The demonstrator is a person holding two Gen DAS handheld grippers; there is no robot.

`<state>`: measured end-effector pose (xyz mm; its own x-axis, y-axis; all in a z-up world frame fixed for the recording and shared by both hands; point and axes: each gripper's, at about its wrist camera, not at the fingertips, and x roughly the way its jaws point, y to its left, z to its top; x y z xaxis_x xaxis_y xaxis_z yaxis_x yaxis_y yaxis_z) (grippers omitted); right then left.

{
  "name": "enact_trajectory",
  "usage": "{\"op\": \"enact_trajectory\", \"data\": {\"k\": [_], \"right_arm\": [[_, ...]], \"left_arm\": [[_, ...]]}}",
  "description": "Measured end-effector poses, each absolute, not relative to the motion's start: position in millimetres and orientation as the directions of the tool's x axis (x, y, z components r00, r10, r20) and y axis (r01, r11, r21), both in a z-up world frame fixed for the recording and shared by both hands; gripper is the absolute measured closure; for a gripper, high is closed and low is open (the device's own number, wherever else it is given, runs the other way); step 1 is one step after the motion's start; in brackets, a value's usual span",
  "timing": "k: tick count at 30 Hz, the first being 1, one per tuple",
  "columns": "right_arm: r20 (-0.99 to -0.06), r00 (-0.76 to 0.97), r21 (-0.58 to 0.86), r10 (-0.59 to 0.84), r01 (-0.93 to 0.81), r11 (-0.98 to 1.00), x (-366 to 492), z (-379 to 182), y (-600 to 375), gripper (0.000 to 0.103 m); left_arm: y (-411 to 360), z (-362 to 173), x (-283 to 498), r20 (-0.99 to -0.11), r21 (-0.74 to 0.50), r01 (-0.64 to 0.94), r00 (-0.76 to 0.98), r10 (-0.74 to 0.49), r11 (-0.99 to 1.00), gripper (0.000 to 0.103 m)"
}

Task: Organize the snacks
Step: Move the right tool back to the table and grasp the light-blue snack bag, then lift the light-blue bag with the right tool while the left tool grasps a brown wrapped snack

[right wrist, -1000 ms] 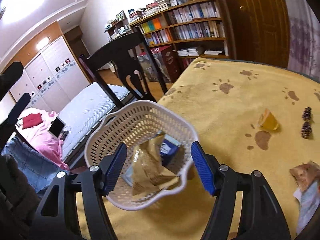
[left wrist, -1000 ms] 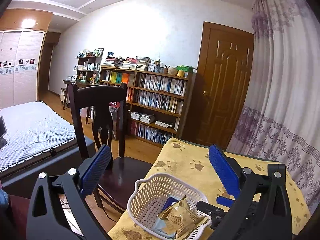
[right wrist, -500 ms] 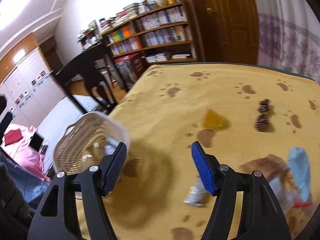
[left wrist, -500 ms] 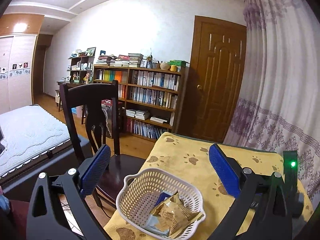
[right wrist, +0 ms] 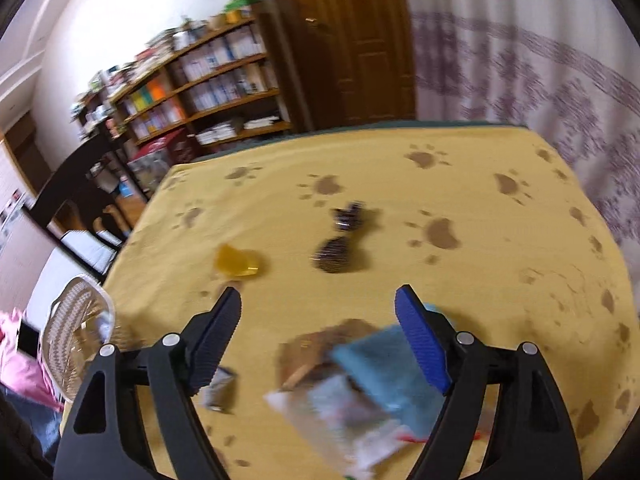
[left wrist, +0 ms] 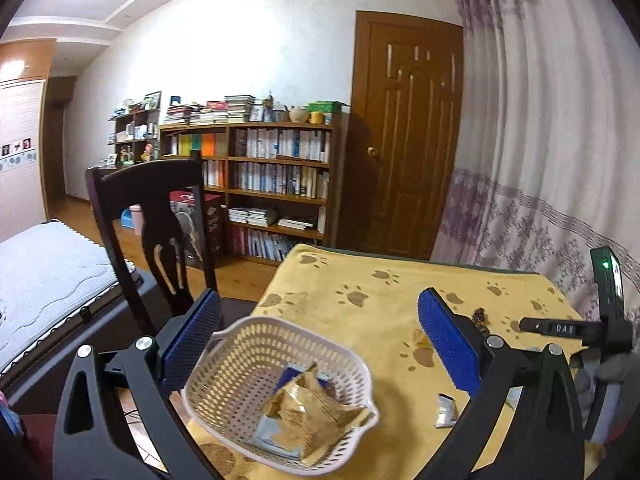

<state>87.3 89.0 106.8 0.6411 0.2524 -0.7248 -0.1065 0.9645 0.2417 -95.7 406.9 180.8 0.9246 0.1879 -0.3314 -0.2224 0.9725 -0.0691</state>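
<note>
Both grippers (left wrist: 318,336) (right wrist: 320,316) spread, empty; white basket (left wrist: 240,344) holds gold packet (left wrist: 308,412), blue packet (left wrist: 290,376).

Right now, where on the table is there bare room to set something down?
The far half of the yellow cloth, beyond the two dark candies and the yellow candy, is bare. It is crowded under the open right claw, where a pile of packets lies, and by the basket at the left edge.

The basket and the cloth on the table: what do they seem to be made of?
The basket looks like white moulded plastic with a slightly glossy finish: its walls are a regular lattice of small holes under a smooth rim. The cloth seems a soft, matte yellow fabric, perhaps fleece or towelling, printed with brown paw marks; the blur leaves the weave unclear.
</note>
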Motion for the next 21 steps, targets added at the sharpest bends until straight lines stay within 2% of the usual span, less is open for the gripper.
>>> {"op": "enact_trajectory", "data": {"k": [11,17,21], "right_arm": [[-0.825,0.498,0.356,0.266,0.092,0.93,114,59,37,0.023],[-0.838,0.444,0.417,0.319,0.142,0.898,123,37,31,0.023],[-0.84,0.447,0.406,0.307,0.142,0.903,129,33,36,0.02]], "left_arm": [[380,174,-86,-0.349,-0.017,-0.164,0.925,0.148,0.986,0.003],[380,173,-84,-0.358,-0.019,-0.162,0.922,0.144,0.987,0.003],[381,173,-83,-0.359,-0.018,-0.159,0.922,0.142,0.987,0.003]]}}
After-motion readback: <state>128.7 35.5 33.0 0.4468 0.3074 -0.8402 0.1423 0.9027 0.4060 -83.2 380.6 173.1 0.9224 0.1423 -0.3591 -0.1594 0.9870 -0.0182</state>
